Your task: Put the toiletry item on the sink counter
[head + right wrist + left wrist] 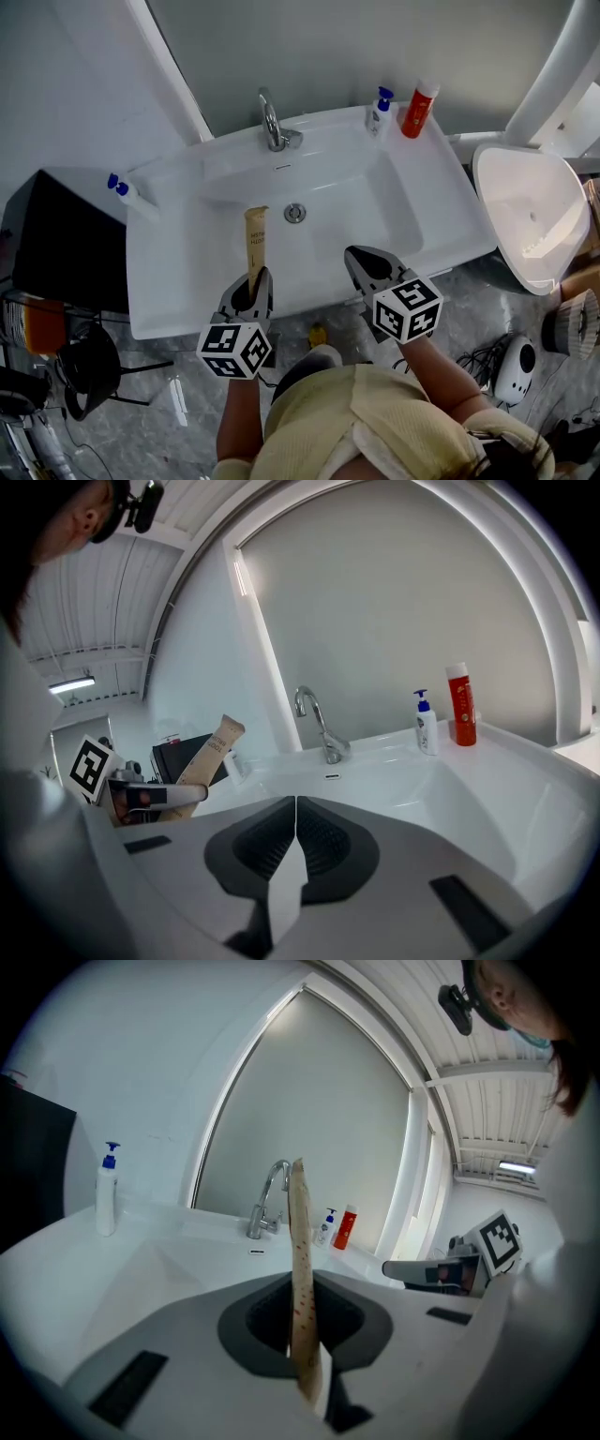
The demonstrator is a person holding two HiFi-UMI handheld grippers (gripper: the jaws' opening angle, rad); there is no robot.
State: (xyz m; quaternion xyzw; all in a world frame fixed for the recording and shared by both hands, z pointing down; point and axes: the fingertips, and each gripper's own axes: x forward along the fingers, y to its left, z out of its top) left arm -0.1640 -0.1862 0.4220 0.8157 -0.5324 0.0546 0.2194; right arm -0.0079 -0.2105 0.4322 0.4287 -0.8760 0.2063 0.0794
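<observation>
Clamping tan sachet (pixel 256 236) above sink (pixel 169 281), print illegible

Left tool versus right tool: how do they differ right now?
The left tool is shut on a tan tube; the right tool is shut on nothing. The left tool is at the sink's front left; the right tool at its front right. Both point toward the faucet.

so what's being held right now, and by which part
The left gripper is shut on the beige tube, gripping its lower end; the right gripper holds nothing.
</observation>
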